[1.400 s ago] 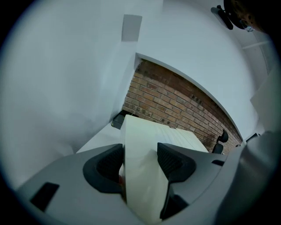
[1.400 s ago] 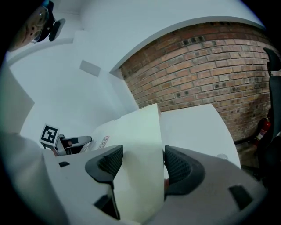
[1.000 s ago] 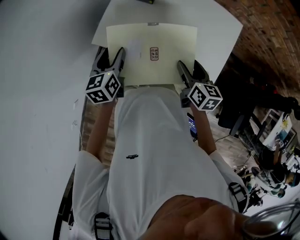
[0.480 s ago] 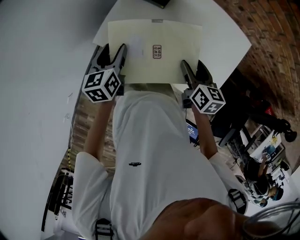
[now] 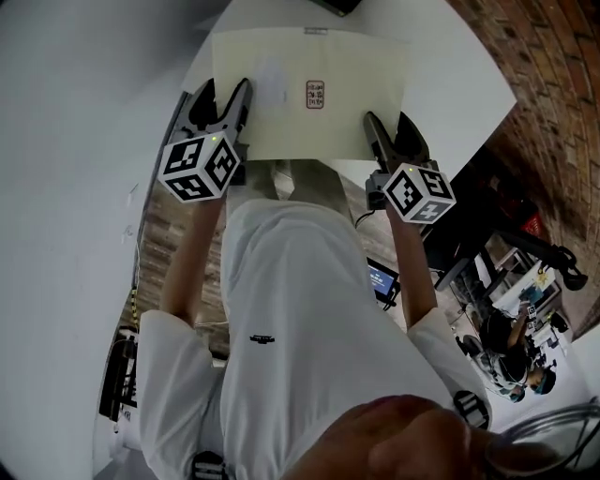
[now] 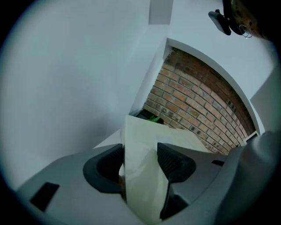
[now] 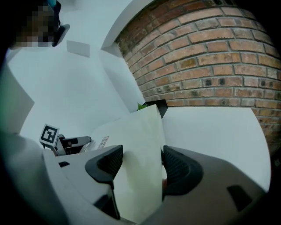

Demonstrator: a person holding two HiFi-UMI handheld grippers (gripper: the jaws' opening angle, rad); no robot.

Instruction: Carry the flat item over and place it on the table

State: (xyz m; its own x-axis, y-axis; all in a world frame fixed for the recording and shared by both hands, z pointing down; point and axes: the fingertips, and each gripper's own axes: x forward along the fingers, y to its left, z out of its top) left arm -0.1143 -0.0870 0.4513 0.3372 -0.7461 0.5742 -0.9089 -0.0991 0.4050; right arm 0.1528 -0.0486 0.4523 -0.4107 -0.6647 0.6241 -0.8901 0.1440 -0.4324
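The flat item [image 5: 309, 89], a pale stiff sheet with a small printed label [image 5: 315, 94], lies out over the white table [image 5: 464, 80] and is held only along its near edge. The left gripper [image 5: 221, 105] pinches that edge near one corner and the right gripper [image 5: 390, 139] near the other. In each gripper view the sheet stands between the jaws, which press on it from both sides. Whether the far edge already touches the table cannot be told.

The main risk is probably the free far edge. It is not supported, so it may sag and meet the table first, and the sheet could then bend. If one gripper lets go before the other, the sheet would likely swing around the corner that remains held. If the grippers come closer together or pull apart, it could bow or slip out.

Ahead of both grippers, a dark object [image 5: 339, 5] sits just beyond the far edge, so there is little room to push forward. Outward of the right gripper the table is wide and bare, before the brick wall [image 5: 553, 84]. Outward of the left gripper only a narrow strip remains beside the white wall [image 5: 75, 141]. The grippers seem close to the table's near rim, so the sheet may overhang there if it is set down here.
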